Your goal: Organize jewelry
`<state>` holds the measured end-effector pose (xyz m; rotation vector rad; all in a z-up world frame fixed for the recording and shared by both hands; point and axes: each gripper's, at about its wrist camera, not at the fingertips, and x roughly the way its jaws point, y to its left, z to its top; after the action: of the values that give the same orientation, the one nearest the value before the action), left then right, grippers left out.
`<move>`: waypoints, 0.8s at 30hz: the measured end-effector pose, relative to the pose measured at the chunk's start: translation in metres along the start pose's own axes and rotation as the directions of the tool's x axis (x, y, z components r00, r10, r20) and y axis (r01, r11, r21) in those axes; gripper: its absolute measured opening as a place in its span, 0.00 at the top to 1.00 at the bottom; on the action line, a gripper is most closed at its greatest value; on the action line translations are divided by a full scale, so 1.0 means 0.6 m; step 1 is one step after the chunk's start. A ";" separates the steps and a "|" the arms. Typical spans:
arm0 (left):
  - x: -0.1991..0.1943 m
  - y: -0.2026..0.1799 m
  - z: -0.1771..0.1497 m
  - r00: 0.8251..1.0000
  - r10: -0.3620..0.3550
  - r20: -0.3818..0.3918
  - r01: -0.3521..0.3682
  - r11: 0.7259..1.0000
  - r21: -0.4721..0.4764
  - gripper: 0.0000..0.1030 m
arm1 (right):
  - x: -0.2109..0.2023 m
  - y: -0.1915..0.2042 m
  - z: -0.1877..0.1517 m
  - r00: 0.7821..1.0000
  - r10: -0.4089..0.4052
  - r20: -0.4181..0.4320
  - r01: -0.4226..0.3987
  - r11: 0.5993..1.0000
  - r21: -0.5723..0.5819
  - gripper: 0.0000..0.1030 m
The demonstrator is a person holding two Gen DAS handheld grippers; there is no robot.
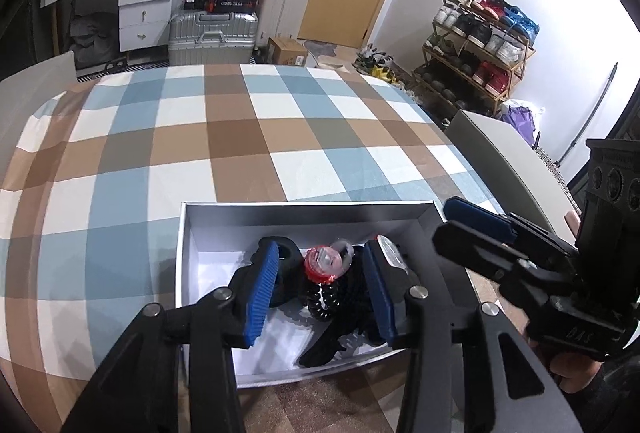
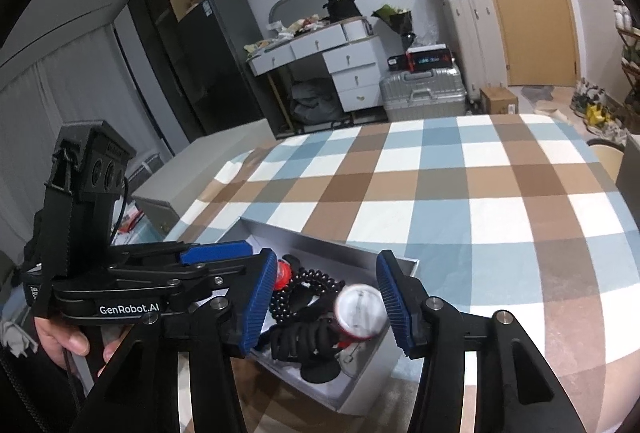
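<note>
In the left wrist view, the left gripper [image 1: 322,285] pointed down into an open white box [image 1: 304,211] that sat on a table covered with a blue, brown and white checked cloth [image 1: 240,137]. Its two blue-padded fingers [image 1: 262,297] stood moderately apart with nothing pressed between them. Inside the box, between and just beyond the pads, lay a small heap of jewelry: a round red-rimmed clear piece [image 1: 322,263], a black beaded bracelet [image 1: 322,303] just below it, and a black claw-shaped clip [image 1: 332,343] nearer the camera. The right gripper [image 1: 464,223] reached in from the right edge above the box's right wall, one blue pad showing beside a black finger; from this angle its gap could not be judged.

In the right wrist view, the right gripper [image 2: 320,297] hung over the same box [image 2: 362,389], its blue pads [image 2: 396,297] fairly wide and gripping nothing. Between them in the box lay a round white-faced piece with a red rim [image 2: 360,311], the beaded bracelet [image 2: 308,283], and the ridged black clip [image 2: 304,343]. The left gripper [image 2: 236,253] came in from the left over the box's far end, held by a hand [image 2: 68,343] at the lower left.
</note>
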<state>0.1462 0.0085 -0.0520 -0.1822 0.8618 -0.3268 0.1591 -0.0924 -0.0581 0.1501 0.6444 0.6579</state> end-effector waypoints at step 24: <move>-0.136 -0.010 -0.054 0.799 0.358 0.483 -0.346 0.931 -0.119 0.01 | -0.129 0.070 -0.031 0.941 -0.025 0.336 0.061 0.993 -0.096 0.00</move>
<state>0.0708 0.0307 -0.0126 -0.1161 0.3679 0.0885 0.0792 -0.1077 -0.0196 0.1452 0.2833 0.6045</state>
